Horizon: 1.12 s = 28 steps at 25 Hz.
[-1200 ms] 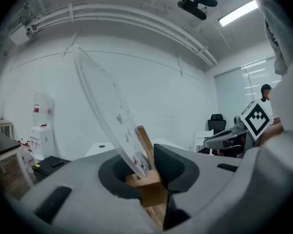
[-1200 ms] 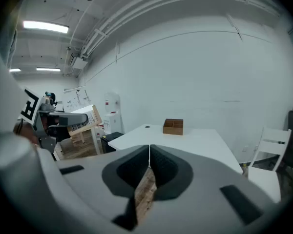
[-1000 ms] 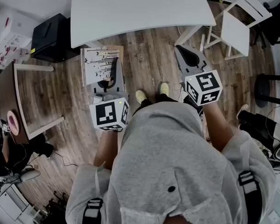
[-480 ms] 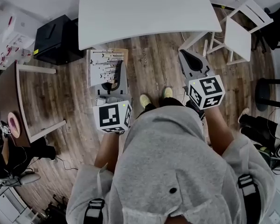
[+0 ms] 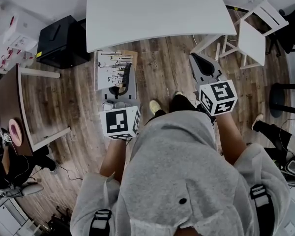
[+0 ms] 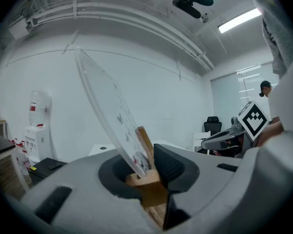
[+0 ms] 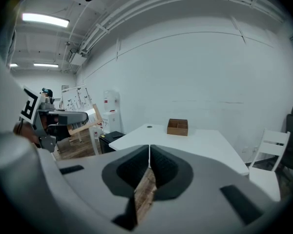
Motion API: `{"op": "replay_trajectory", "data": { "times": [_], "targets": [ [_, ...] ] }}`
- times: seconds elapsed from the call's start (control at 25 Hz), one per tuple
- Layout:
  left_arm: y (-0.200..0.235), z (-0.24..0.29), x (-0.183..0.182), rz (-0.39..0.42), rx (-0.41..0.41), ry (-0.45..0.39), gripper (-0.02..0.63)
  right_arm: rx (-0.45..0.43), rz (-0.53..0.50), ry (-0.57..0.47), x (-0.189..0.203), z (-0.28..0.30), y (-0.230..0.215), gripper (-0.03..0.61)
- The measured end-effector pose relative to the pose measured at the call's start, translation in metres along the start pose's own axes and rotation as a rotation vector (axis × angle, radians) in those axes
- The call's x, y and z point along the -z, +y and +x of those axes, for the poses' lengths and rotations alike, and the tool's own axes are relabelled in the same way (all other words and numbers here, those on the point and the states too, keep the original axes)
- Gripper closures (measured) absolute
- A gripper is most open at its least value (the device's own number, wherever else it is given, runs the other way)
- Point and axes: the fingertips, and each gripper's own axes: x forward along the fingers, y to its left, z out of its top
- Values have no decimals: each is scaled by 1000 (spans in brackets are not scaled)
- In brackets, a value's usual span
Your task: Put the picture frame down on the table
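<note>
– Edges first. Where does the white table (image 5: 157,9) end?

– Near edge curves across the top of the head view. The wooden floor (image 5: 162,68) runs open from there back to the person. A black cabinet (image 5: 56,38) is off the table's left corner and a white chair (image 5: 253,31) off its right. A brown side table (image 5: 5,102) lines the far left.

– Picture frame?

– The picture frame (image 5: 113,70) is in the air over the floor, its far edge just short of the table's near edge, not over the top. The left gripper view shows the clear pane tilted, leaning up and to the left.

– Grip?

– The left gripper (image 5: 123,82) pinches the frame by its wooden base, jaws one on each side of it. The right gripper (image 5: 201,60) has its jaws pressed together with nothing between them, and it hangs over open floor near the table's right leg.

– Room on the tabletop?

– Mostly bare. A wooden box (image 7: 177,126) sits toward the far edge, well apart from the near side.

– Counts?

– One frame. Two grippers, one marker cube each. One white table, one wooden box, one white chair, one black cabinet, one brown side table. One water dispenser (image 6: 39,126) stands by the wall.
</note>
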Motion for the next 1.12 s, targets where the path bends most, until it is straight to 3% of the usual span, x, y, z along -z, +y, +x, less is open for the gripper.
{"op": "replay_trajectory", "data": {
  "times": [1.12],
  "targets": [
    [11,4,-1,2,-17,-34,520,-12,-33,-7,3,12,4,551]
  ]
}}
